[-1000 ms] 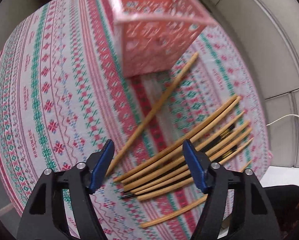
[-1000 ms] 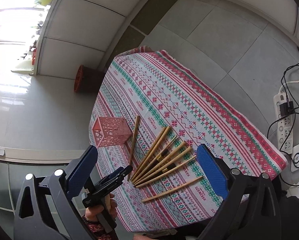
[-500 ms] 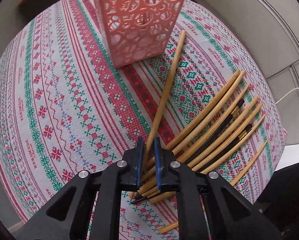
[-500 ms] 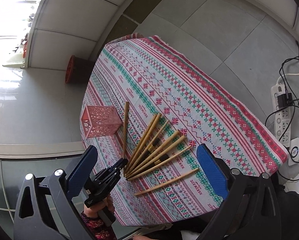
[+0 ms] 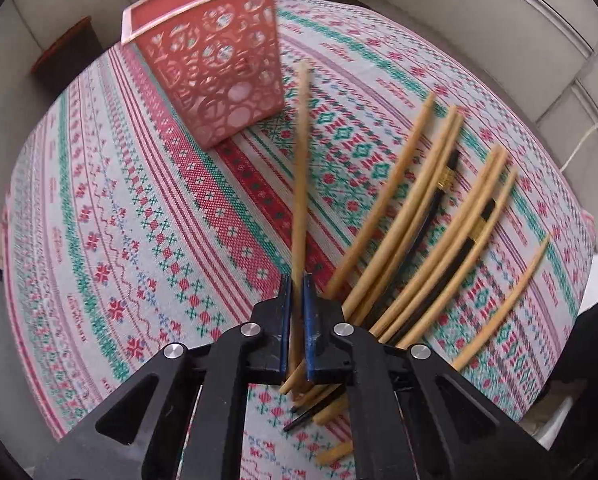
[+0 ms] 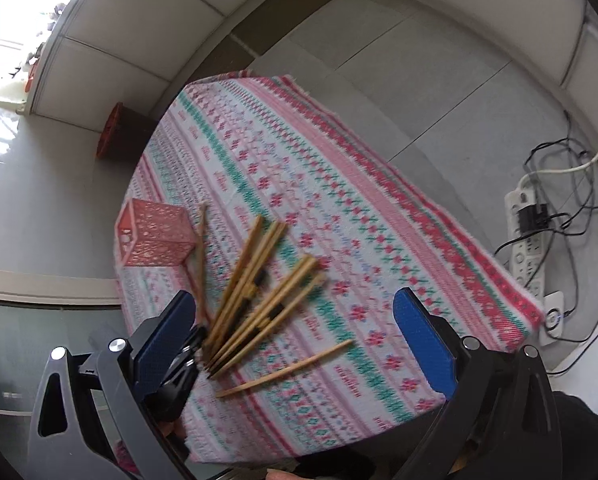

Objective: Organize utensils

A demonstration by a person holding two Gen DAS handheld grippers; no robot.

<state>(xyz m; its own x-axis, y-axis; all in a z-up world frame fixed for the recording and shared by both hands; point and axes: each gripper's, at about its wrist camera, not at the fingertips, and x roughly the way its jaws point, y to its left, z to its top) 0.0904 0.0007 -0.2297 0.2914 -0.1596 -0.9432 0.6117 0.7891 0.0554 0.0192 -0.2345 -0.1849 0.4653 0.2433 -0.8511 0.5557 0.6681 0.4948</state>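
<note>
My left gripper (image 5: 297, 280) is shut on a single wooden chopstick (image 5: 300, 168), gripped near its lower end, with the tip pointing toward the pink perforated basket (image 5: 215, 60). Several wooden and black chopsticks (image 5: 431, 240) lie fanned on the cloth to its right. One stray chopstick (image 5: 503, 304) lies farther right. My right gripper (image 6: 295, 340) is open and empty, high above the table. In the right wrist view the left gripper (image 6: 187, 356) shows at the table's near-left edge, with the held chopstick (image 6: 199, 256) beside the basket (image 6: 151, 236) and the pile (image 6: 259, 284).
The table is covered with a patterned red, green and white cloth (image 5: 139, 208). A power strip with cables (image 6: 527, 232) lies on the floor to the right. A dark stool with a red rim (image 6: 119, 136) stands beyond the table.
My left gripper has closed on the single chopstick and lifted its far end from the cloth; the basket now appears farther left. The right gripper has come lower and nearer the table.
</note>
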